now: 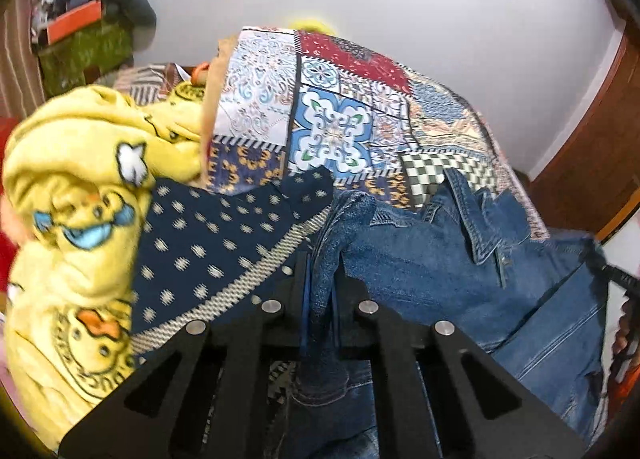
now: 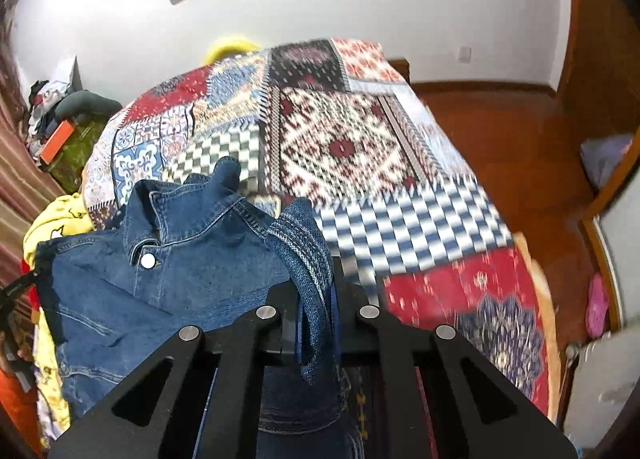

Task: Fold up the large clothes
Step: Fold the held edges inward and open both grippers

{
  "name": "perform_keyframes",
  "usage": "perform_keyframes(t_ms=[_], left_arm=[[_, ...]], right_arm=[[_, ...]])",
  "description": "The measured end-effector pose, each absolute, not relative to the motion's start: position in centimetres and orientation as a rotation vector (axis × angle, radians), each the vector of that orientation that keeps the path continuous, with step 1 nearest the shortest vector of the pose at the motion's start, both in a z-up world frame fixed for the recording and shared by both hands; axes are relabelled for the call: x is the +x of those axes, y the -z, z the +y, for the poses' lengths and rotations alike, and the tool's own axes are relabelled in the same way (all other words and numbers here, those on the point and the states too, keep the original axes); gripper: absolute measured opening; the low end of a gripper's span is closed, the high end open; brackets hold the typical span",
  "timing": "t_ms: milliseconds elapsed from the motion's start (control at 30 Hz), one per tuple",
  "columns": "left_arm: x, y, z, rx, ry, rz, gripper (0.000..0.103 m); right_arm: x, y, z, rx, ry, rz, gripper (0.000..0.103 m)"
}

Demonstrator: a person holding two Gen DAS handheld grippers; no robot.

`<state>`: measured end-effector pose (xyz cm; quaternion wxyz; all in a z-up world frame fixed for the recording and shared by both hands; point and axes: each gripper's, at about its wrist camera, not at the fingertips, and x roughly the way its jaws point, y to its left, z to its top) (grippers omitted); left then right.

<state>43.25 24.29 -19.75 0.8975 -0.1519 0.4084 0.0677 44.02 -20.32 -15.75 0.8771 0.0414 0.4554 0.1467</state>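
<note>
A blue denim jacket (image 1: 440,259) hangs between my two grippers above a bed with a patchwork cover (image 1: 332,111). My left gripper (image 1: 320,299) is shut on a fold of the jacket's edge, near its left side. My right gripper (image 2: 316,299) is shut on another fold of the denim jacket (image 2: 168,271), at its right side. The collar and a metal button (image 2: 148,260) show in the right wrist view. The lower part of the jacket hangs behind the gripper bodies and is hidden.
A yellow duck-print blanket (image 1: 80,199) and a navy dotted cloth (image 1: 216,243) lie on the bed's left side. The patchwork cover (image 2: 352,147) spreads to the right, with wooden floor (image 2: 500,139) beyond it. A cluttered shelf (image 1: 80,27) stands by the far wall.
</note>
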Motion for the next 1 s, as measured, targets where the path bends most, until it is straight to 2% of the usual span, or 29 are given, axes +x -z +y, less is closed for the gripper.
perform_keyframes(t_ms=[367,433,600,667,733,767,800,900,1000], left_arm=[[46.8,27.3,25.8,-0.35,-0.185,1.013,0.01],[47.1,28.1,25.5,-0.321,-0.194,1.028,0.015],[46.7,28.0,24.7,-0.249,-0.214,1.043,0.017],[46.3,27.3,24.2,-0.211,-0.22,1.054,0.018],[45.9,26.5,23.7,-0.167,-0.226,1.066,0.023],[45.6,26.0,23.4,-0.15,-0.226,1.067,0.024],[45.2,25.3,23.0,-0.137,-0.221,1.061,0.03],[43.5,23.1,22.0,-0.119,-0.202,1.035,0.052],[41.6,21.0,20.8,-0.093,-0.178,1.006,0.058]], right_arm=[[47.3,22.2,-19.7,0.07,-0.25,1.083,0.01],[47.3,22.9,-19.9,0.062,-0.248,1.094,0.012],[46.8,22.8,-20.0,0.025,-0.226,1.079,0.018],[46.4,22.5,-20.0,0.02,-0.209,1.088,0.025],[46.0,22.0,-20.4,0.036,-0.172,1.106,0.044],[45.7,21.7,-20.7,0.05,-0.163,1.116,0.049],[45.2,21.1,-20.9,0.06,-0.167,1.113,0.053],[43.8,19.6,-21.1,0.04,-0.175,1.102,0.056],[41.7,17.5,-21.0,0.024,-0.192,1.103,0.074]])
